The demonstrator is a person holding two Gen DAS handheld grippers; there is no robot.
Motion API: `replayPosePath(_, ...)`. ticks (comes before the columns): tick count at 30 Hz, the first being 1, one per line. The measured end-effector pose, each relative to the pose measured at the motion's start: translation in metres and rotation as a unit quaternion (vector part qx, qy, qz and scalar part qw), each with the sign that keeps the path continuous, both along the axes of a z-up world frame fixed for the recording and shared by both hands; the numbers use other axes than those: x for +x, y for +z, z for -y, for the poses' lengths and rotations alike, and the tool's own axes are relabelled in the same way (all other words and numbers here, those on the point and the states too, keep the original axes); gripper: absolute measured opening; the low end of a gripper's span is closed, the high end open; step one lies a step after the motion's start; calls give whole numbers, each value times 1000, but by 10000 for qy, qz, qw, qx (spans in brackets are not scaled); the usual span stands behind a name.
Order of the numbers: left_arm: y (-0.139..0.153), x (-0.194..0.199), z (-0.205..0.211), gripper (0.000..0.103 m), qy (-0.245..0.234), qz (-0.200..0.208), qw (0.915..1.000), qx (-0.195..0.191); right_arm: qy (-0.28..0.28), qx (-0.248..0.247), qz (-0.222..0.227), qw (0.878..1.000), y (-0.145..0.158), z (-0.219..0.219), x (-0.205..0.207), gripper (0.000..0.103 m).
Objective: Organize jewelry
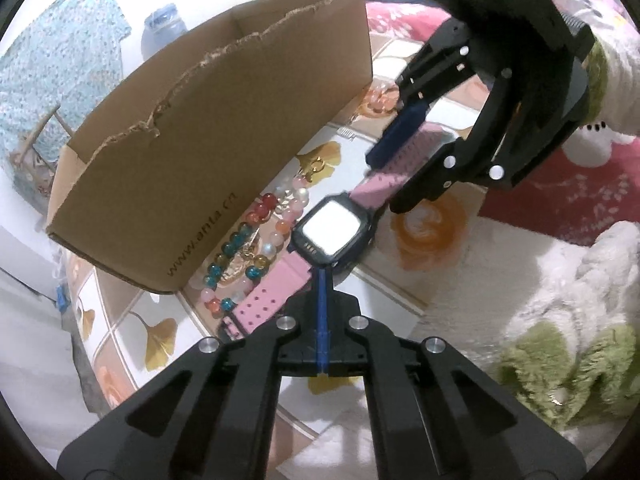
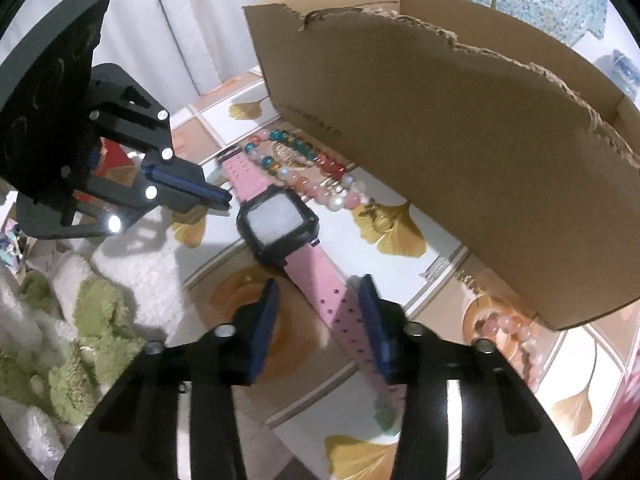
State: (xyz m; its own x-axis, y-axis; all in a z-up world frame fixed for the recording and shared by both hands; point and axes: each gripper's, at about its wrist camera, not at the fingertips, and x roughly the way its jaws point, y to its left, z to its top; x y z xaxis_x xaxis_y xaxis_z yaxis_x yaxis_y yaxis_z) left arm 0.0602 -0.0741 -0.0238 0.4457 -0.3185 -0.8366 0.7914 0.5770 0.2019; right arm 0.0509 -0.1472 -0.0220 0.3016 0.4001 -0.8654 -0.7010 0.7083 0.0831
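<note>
A watch [image 1: 330, 230] [image 2: 276, 220] with a black case and a pink strap [image 2: 332, 300] lies flat on the ginkgo-leaf tablecloth. My left gripper [image 1: 322, 274] [image 2: 225, 199] is shut, its tips at the edge of the watch case with nothing seen between them. My right gripper [image 2: 318, 302] [image 1: 384, 184] is open and straddles the pink strap; its left finger stands apart from the strap. Bead bracelets [image 1: 240, 248] [image 2: 304, 156] in teal, red, pink and pearl lie between the watch and a cardboard box [image 1: 220, 132] [image 2: 460, 140].
The torn-rimmed box stands tall right behind the beads. A peach bead bracelet [image 2: 504, 324] [image 1: 380, 100] lies by the box's corner. A fluffy white and green plush cloth [image 1: 560, 340] [image 2: 80, 320] and a red patterned cloth [image 1: 560, 192] border the table's near side.
</note>
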Motion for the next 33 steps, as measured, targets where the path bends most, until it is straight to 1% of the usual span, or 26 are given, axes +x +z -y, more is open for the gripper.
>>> replayPosePath(1, 1, -2, -1, 0, -5, -14, 10000, -31, 31, -33, -4, 10000, 0, -1, -3, 31)
replayPosePath(4, 3, -6, -3, 0, 0, -98, 9998, -153, 128, -132, 5, 9998, 1, -5, -14, 30)
replayPosePath(8, 2, -10, -4, 0, 2, -53, 9997, -226, 170, -336, 120, 9992, -1, -16, -19, 30)
replayPosePath(10, 1, -7, -4, 2, 17, -72, 9997, -233, 139, -334, 200, 9991, 0, -21, -19, 30)
replayPosePath(12, 0, -7, -6, 7, 65, -89, 9997, -231, 115, -323, 284, 9990, 2, -28, -18, 33)
replayPosePath(14, 1, -8, -8, 12, 128, -75, 9996, -257, 114, -269, 526, 9982, 9, -36, -21, 49)
replayPosePath(15, 2, -9, -10, 16, 182, -53, 9994, -282, 141, -279, 616, 9976, 10, -39, -22, 50)
replayPosePath(16, 2, -10, -13, 19, 252, -32, 9992, -315, 176, -305, 655, 9972, 10, -43, -23, 50)
replayPosePath(18, 3, -11, -19, 31, 465, 5, 9981, -400, 272, -444, 803, 9954, 7, -56, -25, 50)
replayPosePath(20, 3, -12, -27, 35, 725, 25, 9961, -501, 335, -619, 952, 9930, 3, -65, -26, 50)
replayPosePath(22, 3, -12, -37, 38, 1010, 16, 9928, -640, 378, -878, 1082, 9895, -2, -74, -26, 50)
replayPosePath(24, 3, -12, -48, 40, 1294, -25, 9881, -837, 415, -1000, 1140, 9876, -1, -75, -26, 50)
replayPosePath(25, 3, -13, -53, 40, 1397, -45, 9859, -924, 414, -1022, 1095, 9878, -2, -76, -24, 50)
replayPosePath(27, 2, -15, -59, 40, 1533, -70, 9825, -1057, 380, -1041, 916, 9896, 0, -77, -18, 42)
replayPosePath(29, 3, -18, -62, 40, 1561, -70, 9811, -1141, 410, -1004, 702, 9916, 3, -74, -14, 42)
replayPosePath(31, 4, -20, -63, 40, 1508, -33, 9815, -1179, 458, -886, 436, 9941, 7, -69, -12, 42)
replayPosePath(33, 5, -24, -62, 45, 1393, 36, 9834, -1163, 516, -634, -64, 9966, 10, -63, -4, 42)
